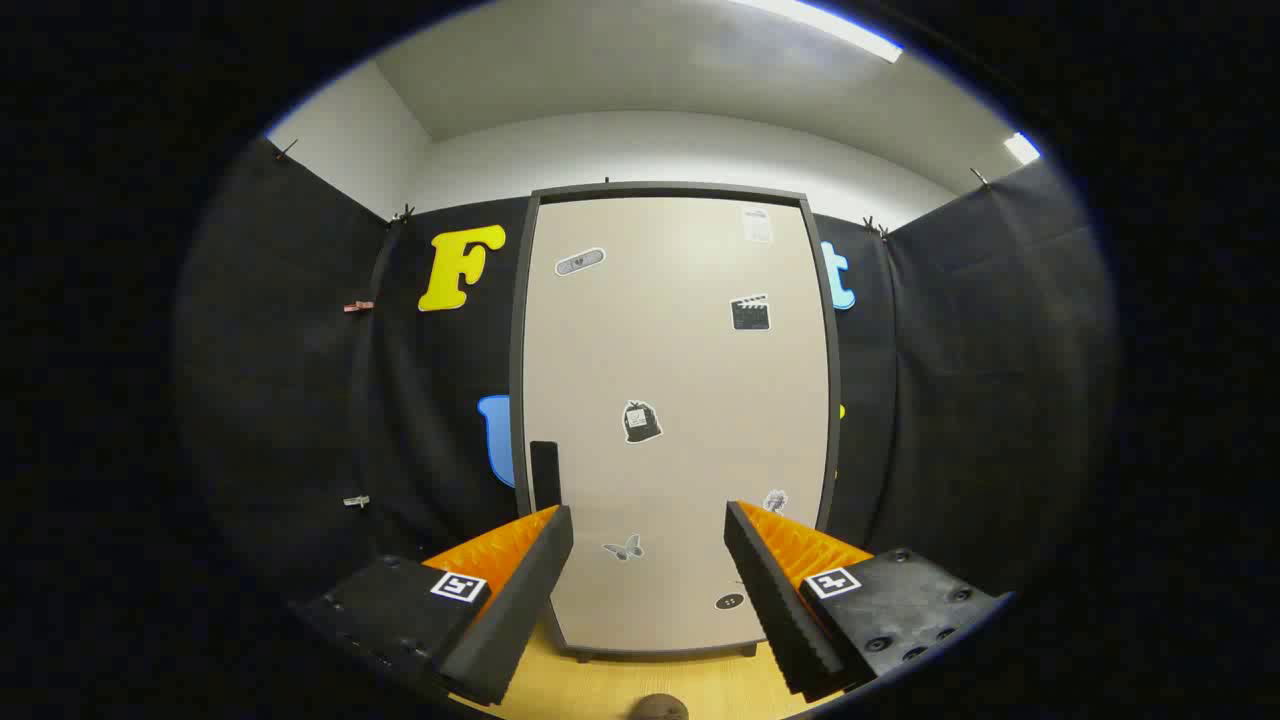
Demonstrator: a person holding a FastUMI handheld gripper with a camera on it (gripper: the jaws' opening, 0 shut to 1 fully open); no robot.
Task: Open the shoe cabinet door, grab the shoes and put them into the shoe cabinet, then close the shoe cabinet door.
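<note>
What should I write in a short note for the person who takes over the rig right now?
Tool: open, holding nothing, facing the cabinet.
Tall beige shoe cabinet door with dark frame: closed, small stickers on it. Its dark vertical handle sits near the door's left edge, just beyond the left finger.
A dark rounded thing lies on the wooden floor between the fingers; cannot tell if it is a shoe.
Done: nothing yet.
Left: open door, put shoes in, close door.

A pale wood floor (600, 690) is showing low between the fingers — the cabinet (675, 420) is standing on it upright on short dark feet, door shut, and a small dark rounded thing (657, 708) — unclear what — is lying nearer, apart from the cabinet.
</note>
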